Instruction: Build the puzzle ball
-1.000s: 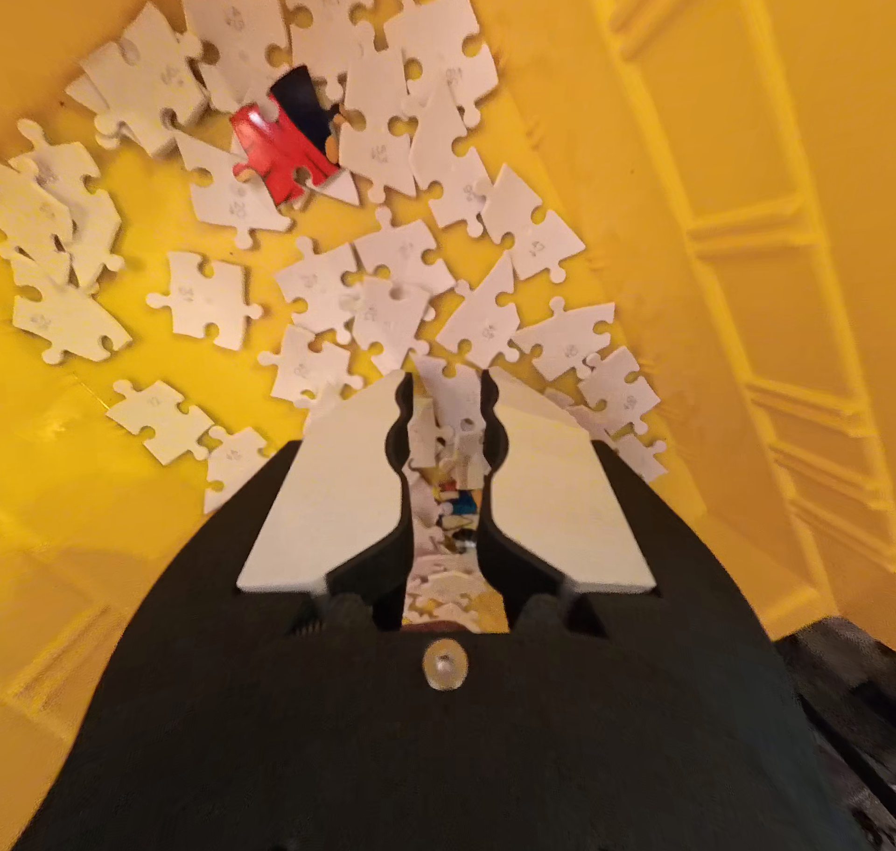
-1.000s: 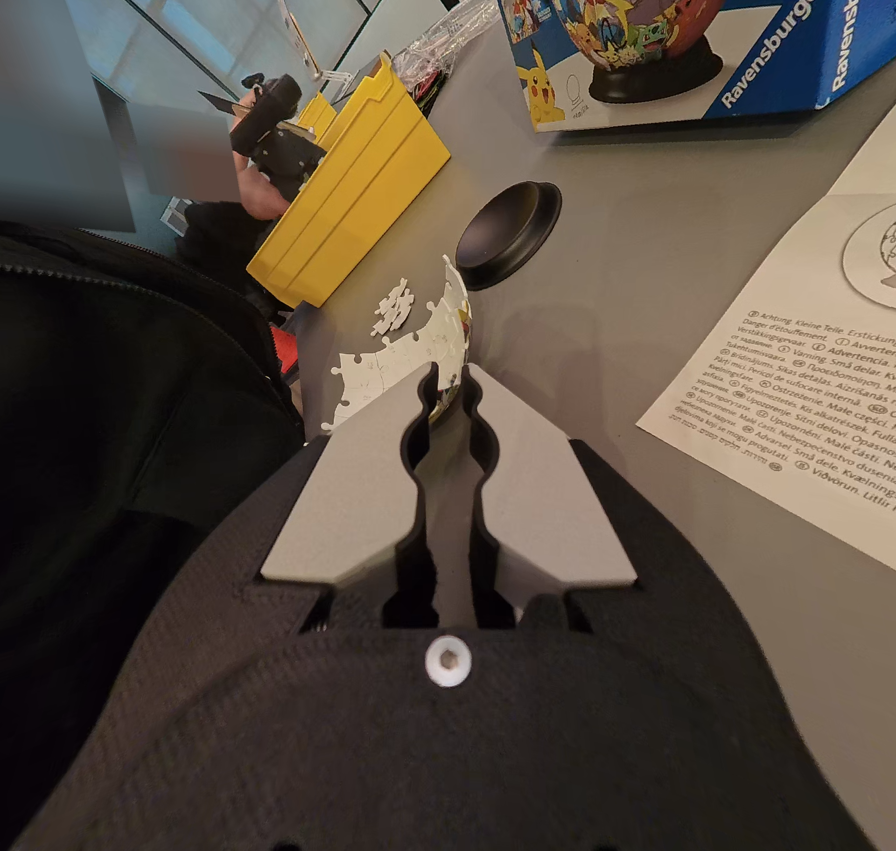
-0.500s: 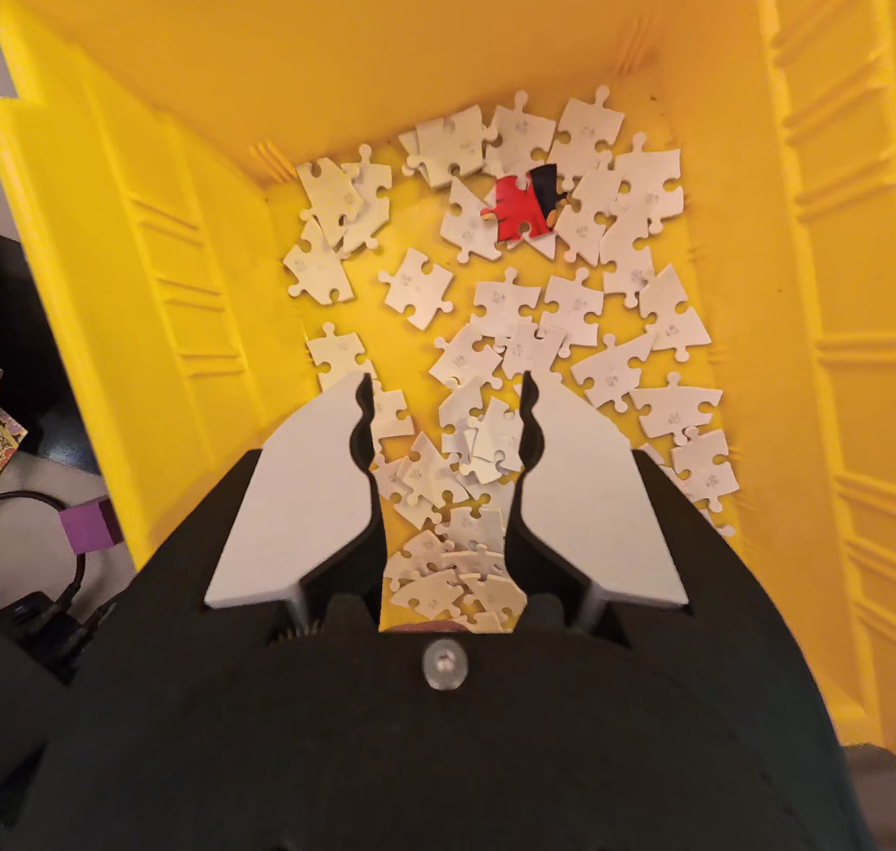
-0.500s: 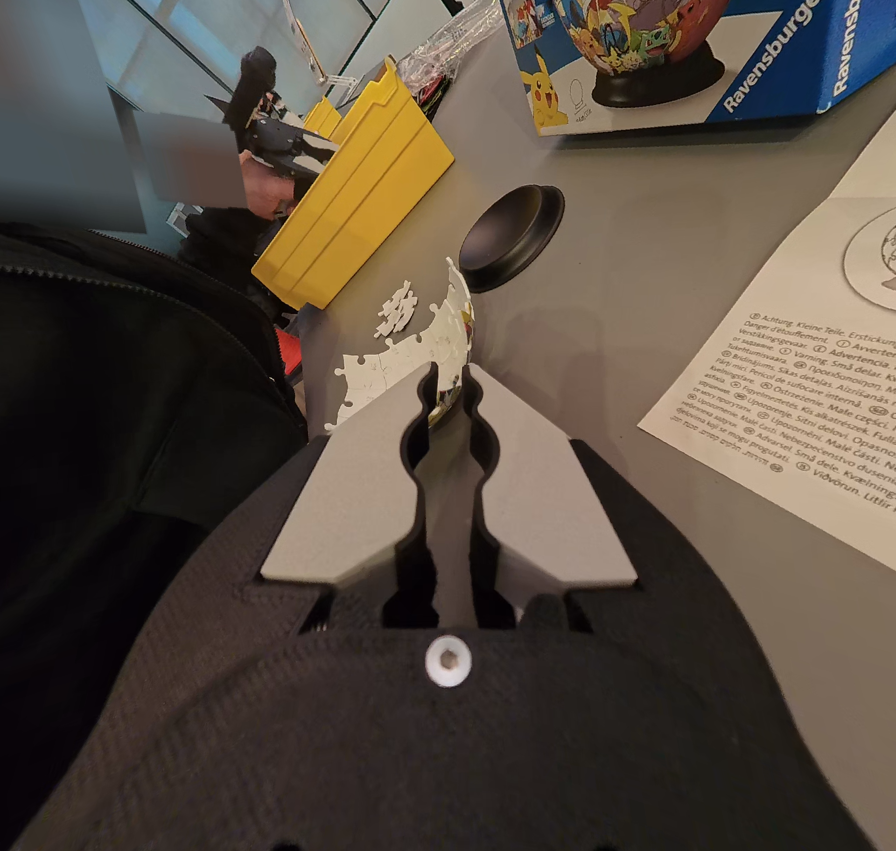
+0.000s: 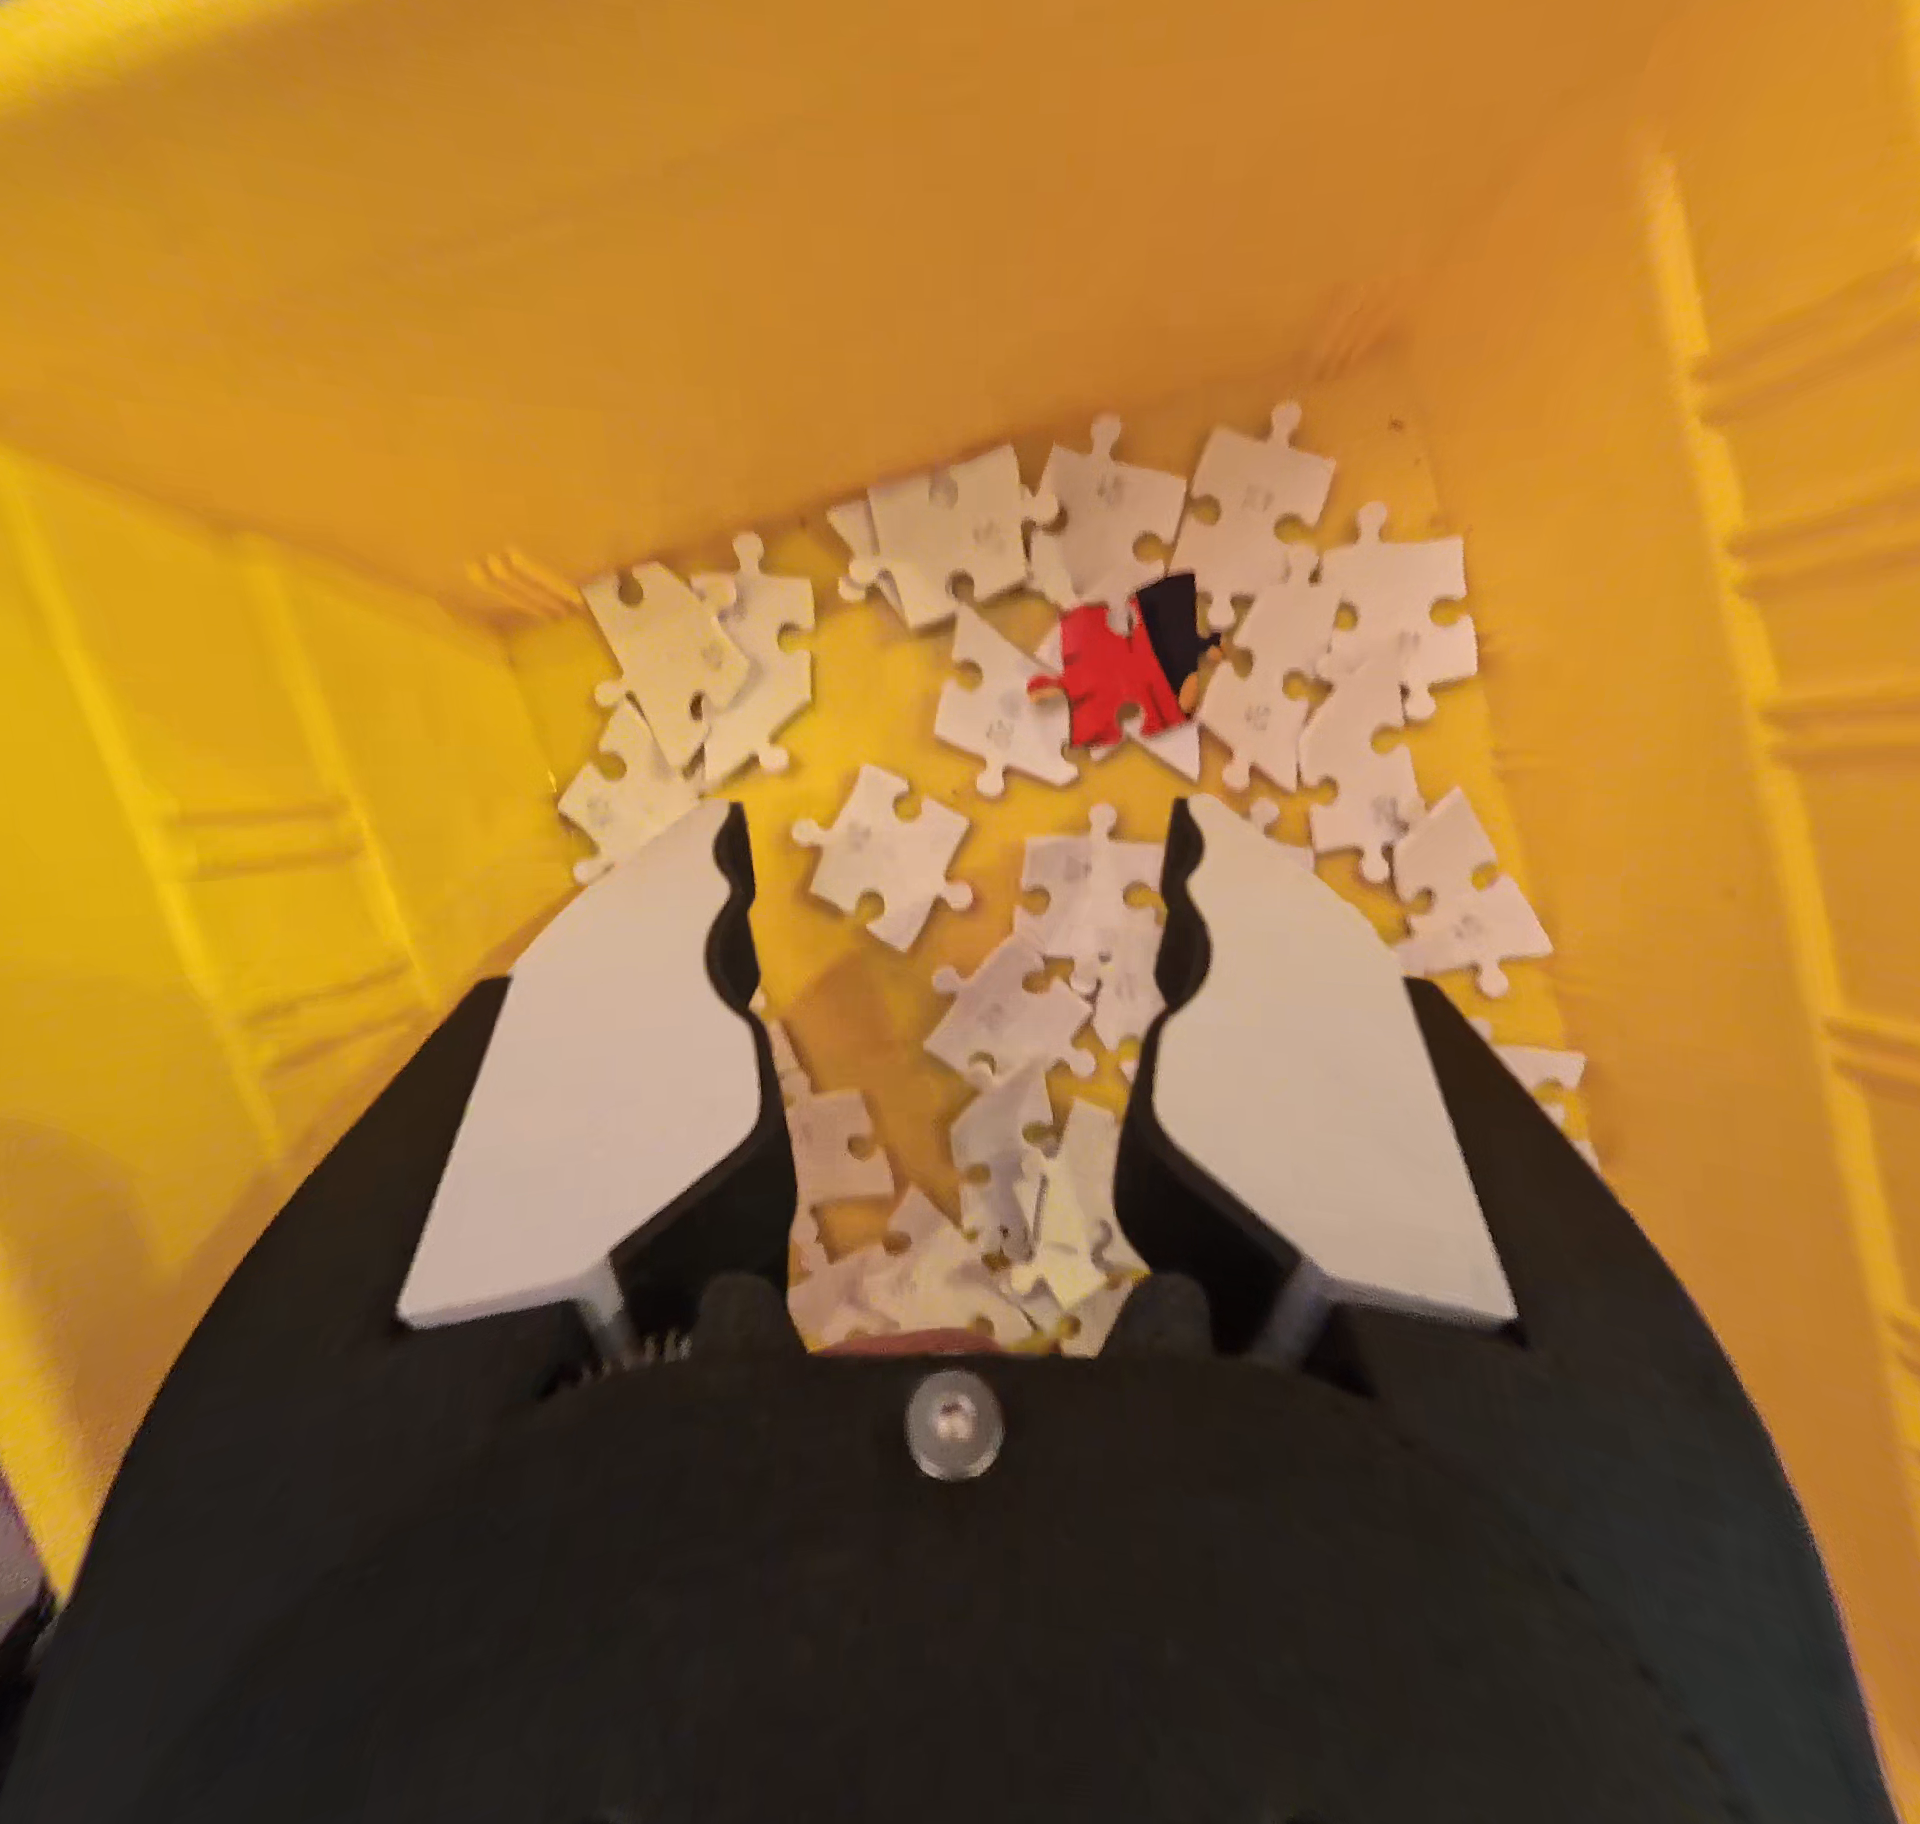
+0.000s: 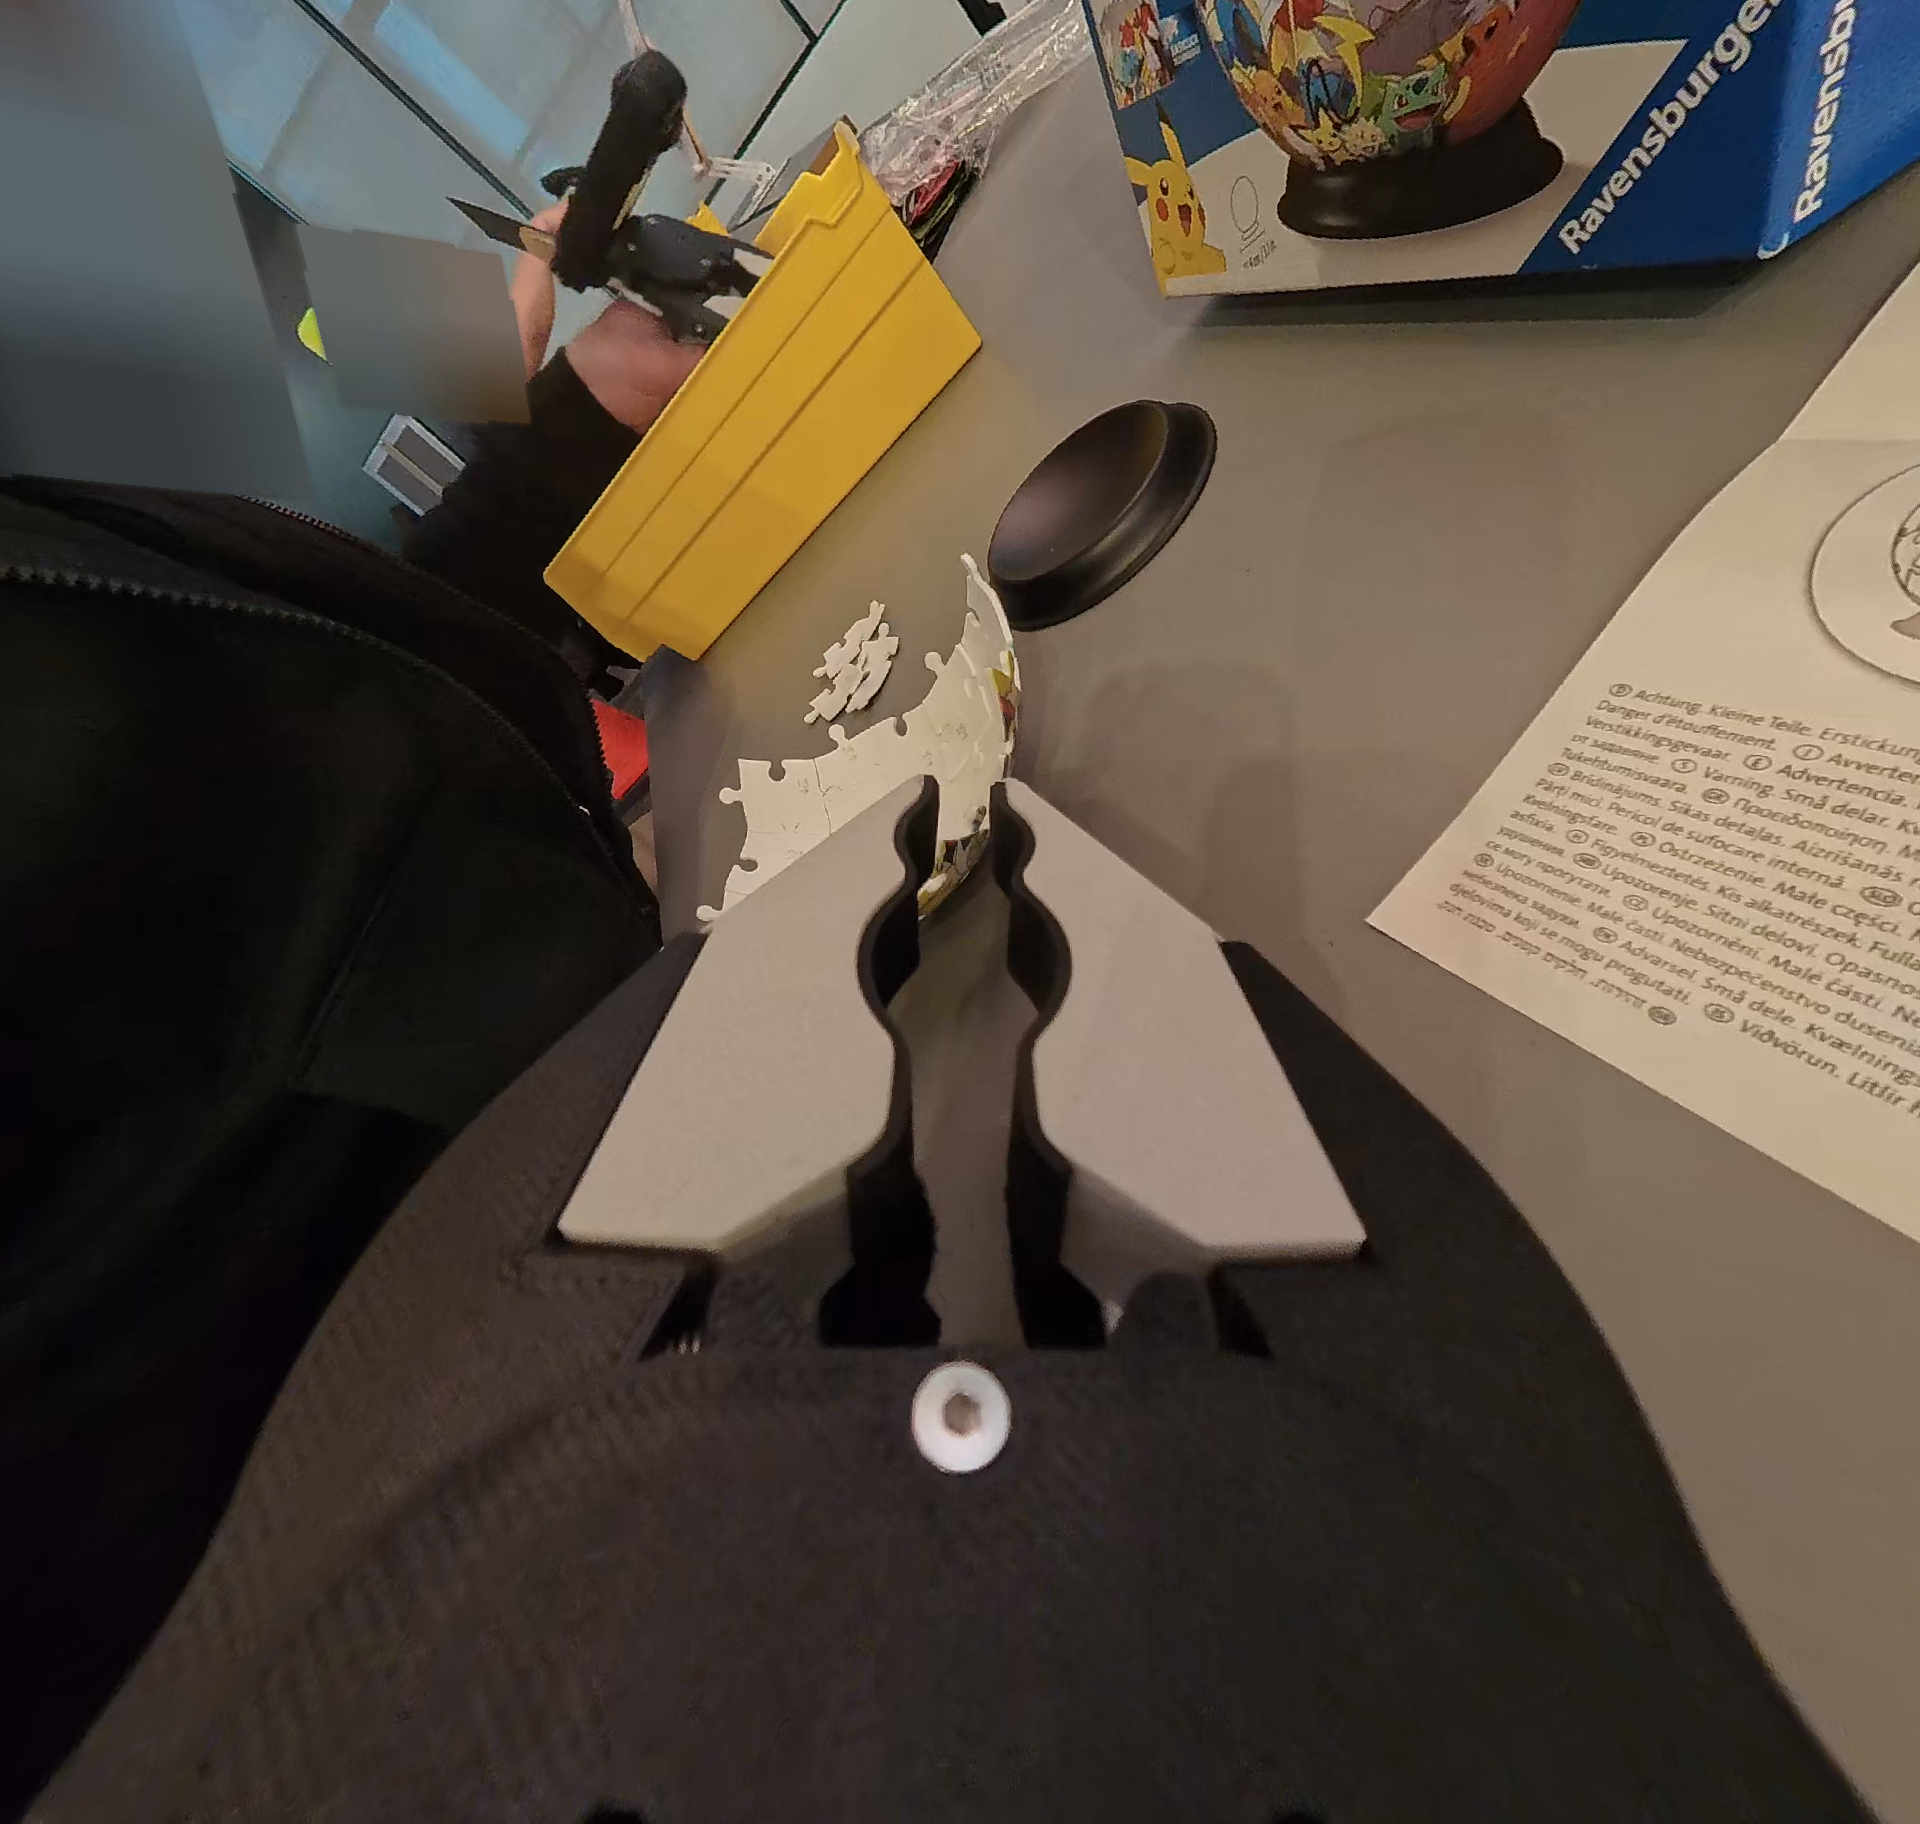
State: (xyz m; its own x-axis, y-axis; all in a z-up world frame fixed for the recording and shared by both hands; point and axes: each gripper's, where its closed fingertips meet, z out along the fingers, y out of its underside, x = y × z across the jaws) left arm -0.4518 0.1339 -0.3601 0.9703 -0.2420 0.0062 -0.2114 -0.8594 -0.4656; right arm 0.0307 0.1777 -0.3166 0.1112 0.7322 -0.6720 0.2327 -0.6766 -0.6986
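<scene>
My left gripper [image 5: 956, 818] is open wide and empty, inside the yellow bin [image 5: 935, 216] above a scatter of loose puzzle pieces [image 5: 883, 855]. They lie white side up, except one red and black piece [image 5: 1117, 678] near the far wall. My right gripper [image 6: 964, 792] is shut on the rim of the partly built puzzle ball [image 6: 971, 704], a curved white shell with a coloured outside that rests on the grey table [image 6: 1299, 735]. In the right wrist view the left gripper [image 6: 644, 236] shows far off, in a hand above the bin [image 6: 769, 424].
A black round stand [image 6: 1101, 517] sits just behind the ball. A small cluster of joined pieces [image 6: 852, 673] lies beside it. A blue puzzle box [image 6: 1455, 91] stands at the back, a paper instruction sheet [image 6: 1662, 787] lies at the right, and a black jacket [image 6: 260, 839] is at the left. The grippers' ends are close to 50 cm from one another.
My left gripper has opened from nearly shut to wide, and has drawn back from the pieces and turned toward the bin's far wall. The right gripper and the ball have not moved.
</scene>
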